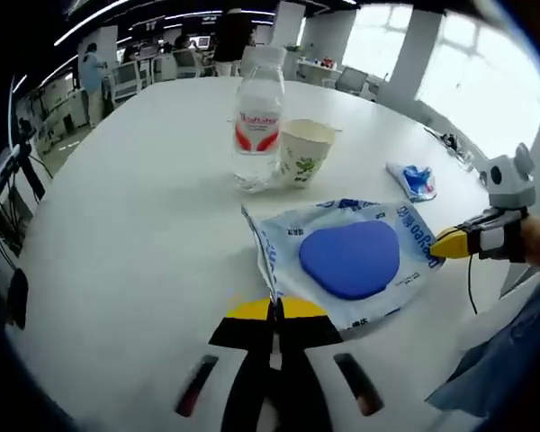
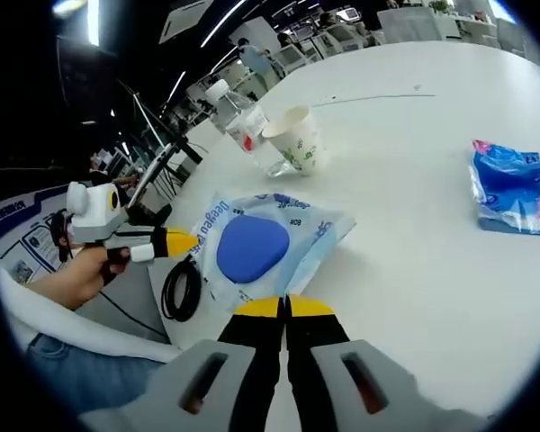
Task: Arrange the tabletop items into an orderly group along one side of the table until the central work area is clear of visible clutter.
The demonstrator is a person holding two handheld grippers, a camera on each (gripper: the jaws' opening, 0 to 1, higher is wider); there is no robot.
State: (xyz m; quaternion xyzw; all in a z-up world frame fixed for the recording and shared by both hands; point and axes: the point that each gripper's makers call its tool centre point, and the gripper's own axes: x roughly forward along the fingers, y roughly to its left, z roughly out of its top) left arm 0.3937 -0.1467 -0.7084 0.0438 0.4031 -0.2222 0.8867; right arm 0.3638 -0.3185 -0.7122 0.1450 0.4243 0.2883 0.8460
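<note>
Item: wipes pack (image 1: 351,261), flat soft pouch w/ blue lid, near table (image 1: 135,225) edge; left gripper (image 1: 274,310) jaws together, pinching pack's edge; right gripper (image 2: 285,308) jaws together on opposite edge; likely light, floppy, slick film, so grip the seams, not the lid; bottle (image 1: 256,126) and paper cup (image 1: 303,153) touching, beyond pack; small blue packet (image 2: 513,187) well apart.

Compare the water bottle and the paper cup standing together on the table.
The water bottle is clear plastic with a red-and-white label; the paper cup is opaque and pale with a green print. The bottle stands taller than the cup. The bottle is capped, the cup open-topped. Both stand upright, side by side on the white table.
</note>
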